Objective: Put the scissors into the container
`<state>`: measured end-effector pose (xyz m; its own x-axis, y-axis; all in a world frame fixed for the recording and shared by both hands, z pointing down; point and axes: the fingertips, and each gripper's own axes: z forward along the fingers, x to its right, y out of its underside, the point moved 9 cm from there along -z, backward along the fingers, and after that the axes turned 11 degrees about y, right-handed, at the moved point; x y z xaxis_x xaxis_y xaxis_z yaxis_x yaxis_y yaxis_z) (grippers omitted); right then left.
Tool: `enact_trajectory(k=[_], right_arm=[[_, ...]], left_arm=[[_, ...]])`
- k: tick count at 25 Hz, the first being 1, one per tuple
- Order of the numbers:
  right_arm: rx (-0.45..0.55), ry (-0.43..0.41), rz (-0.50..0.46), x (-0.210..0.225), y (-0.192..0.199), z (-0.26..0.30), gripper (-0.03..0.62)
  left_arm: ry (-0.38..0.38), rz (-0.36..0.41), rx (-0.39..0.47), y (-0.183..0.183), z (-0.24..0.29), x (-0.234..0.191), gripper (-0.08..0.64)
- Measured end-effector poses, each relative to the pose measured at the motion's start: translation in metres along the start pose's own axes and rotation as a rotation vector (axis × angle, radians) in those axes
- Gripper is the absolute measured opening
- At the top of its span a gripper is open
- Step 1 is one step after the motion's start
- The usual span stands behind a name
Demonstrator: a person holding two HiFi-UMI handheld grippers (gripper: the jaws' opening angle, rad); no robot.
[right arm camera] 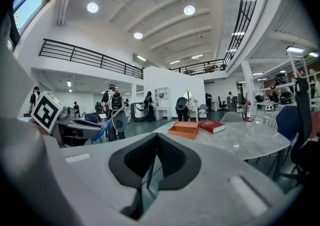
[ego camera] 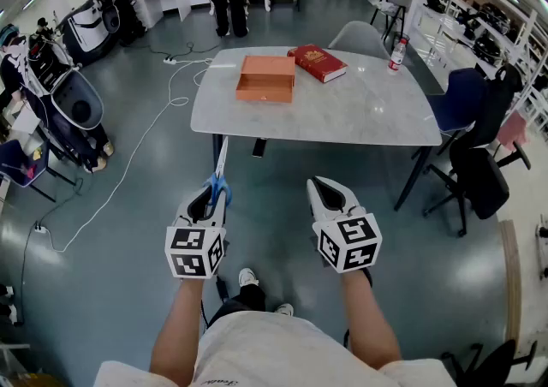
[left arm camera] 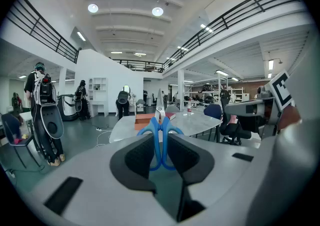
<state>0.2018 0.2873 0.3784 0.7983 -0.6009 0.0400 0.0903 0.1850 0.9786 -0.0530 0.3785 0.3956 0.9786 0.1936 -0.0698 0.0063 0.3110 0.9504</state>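
Clamping the blue handles of the scissors [left arm camera: 160, 137], the left gripper [ego camera: 211, 194] has its jaws closed on them, with the blades pointing forward toward the table [ego camera: 360, 116]. The right gripper [ego camera: 329, 193] is pressed closed with nothing between its jaws. Both forearms reach forward side by side above the floor, the grippers level with each other and short of the table's near edge. The orange container [ego camera: 266, 79] sits open on the table's far left part, well apart from the scissors, with a red book [ego camera: 318, 62] just beside it.
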Motion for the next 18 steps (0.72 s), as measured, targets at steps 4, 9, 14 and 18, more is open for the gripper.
enact_trajectory(k=[4, 9, 14, 18], right_arm=[[0.004, 0.002, 0.004, 0.002, -0.001, 0.009, 0.005], [-0.012, 0.004, -0.006, 0.006, -0.001, 0.027, 0.005], [-0.024, 0.013, -0.015, 0.012, -0.008, 0.057, 0.005], [-0.037, 0.027, -0.018, 0.019, -0.011, 0.086, 0.005]], left_arm=[[0.005, -0.003, 0.000, -0.001, 0.008, -0.006, 0.081], [0.021, -0.017, 0.003, -0.003, 0.026, -0.017, 0.081], [0.054, -0.035, 0.004, -0.014, 0.053, -0.034, 0.081], [0.072, -0.044, 0.006, -0.022, 0.080, -0.053, 0.081]])
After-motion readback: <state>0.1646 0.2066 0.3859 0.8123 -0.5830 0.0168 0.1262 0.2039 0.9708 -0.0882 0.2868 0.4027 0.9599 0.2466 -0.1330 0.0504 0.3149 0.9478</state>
